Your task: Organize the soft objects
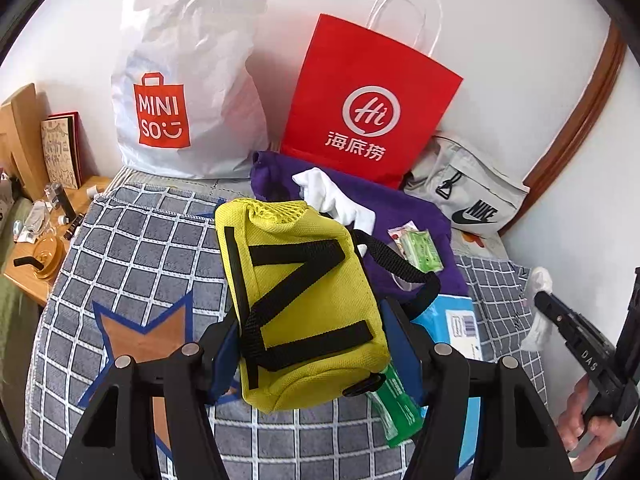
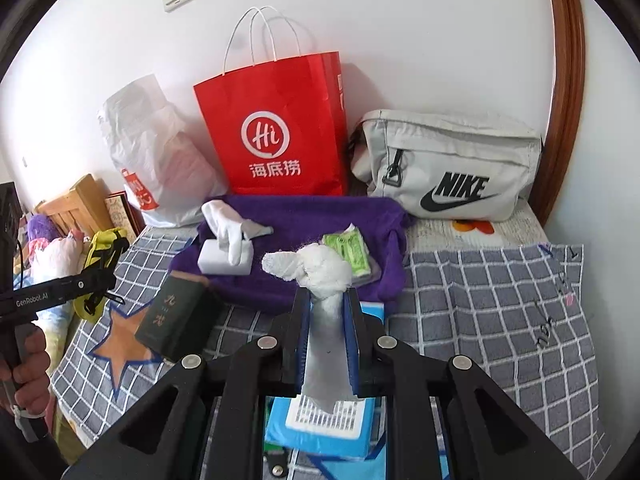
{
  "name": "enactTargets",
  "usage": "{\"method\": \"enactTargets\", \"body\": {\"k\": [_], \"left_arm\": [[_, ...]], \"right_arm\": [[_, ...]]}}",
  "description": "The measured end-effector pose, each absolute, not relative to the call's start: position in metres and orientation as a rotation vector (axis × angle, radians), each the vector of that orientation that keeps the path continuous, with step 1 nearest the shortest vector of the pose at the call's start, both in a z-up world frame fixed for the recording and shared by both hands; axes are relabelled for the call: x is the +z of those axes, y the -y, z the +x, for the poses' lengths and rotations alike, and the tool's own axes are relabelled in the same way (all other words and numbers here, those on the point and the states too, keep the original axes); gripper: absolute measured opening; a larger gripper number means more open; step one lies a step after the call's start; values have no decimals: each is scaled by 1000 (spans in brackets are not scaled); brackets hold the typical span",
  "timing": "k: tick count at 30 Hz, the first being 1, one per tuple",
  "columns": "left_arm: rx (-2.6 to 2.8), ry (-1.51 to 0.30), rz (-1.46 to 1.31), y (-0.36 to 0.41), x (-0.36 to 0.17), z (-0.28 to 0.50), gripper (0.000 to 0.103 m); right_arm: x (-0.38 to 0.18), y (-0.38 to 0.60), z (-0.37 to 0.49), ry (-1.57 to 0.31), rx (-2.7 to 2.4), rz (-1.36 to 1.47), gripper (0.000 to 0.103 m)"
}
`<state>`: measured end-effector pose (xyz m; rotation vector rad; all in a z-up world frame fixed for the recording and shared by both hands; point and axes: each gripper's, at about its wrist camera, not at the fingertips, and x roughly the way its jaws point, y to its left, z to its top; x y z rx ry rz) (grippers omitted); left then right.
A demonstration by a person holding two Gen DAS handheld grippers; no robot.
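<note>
Left gripper (image 1: 310, 346) clamps yellow pouch (image 1: 304, 304) above checked blanket (image 1: 140, 248); right gripper (image 2: 328, 320) pinches knotted white cloth (image 2: 320, 270) over purple towel (image 2: 312, 216). Red bag (image 2: 276, 128) stands against white wall (image 2: 420, 40).

Yellow mesh pouch (image 1: 304, 312) lifted above blanket, knotted white cloth (image 2: 320, 272) raised

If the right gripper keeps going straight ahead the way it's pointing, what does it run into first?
Probably the purple fleece cloth and the green packet lying on it, directly beyond the knotted white sock held by the right gripper. Behind those stands the red paper bag. Depth is unclear.
</note>
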<state>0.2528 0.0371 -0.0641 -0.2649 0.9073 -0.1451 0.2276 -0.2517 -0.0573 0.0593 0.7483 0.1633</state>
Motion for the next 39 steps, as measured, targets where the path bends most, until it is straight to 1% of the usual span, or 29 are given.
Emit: {"method": "enactTargets", "body": {"k": [10, 20, 30, 37, 39], "left_arm": [[-128, -937, -237, -34, -71, 288, 63], [-106, -968, -221, -33, -84, 321, 63], [-99, -995, -269, -37, -99, 360, 63], [-84, -1030, -264, -32, -116, 392, 63], [-89, -1028, -264, -31, -120, 400, 63]], "right_arm": [[-49, 254, 273, -715, 158, 53, 18], [-55, 253, 318, -718, 168, 48, 18], [-75, 264, 365, -753, 164, 98, 18], [-102, 270, 384, -794, 152, 123, 18], [-112, 271, 392, -833, 145, 109, 18]]}}
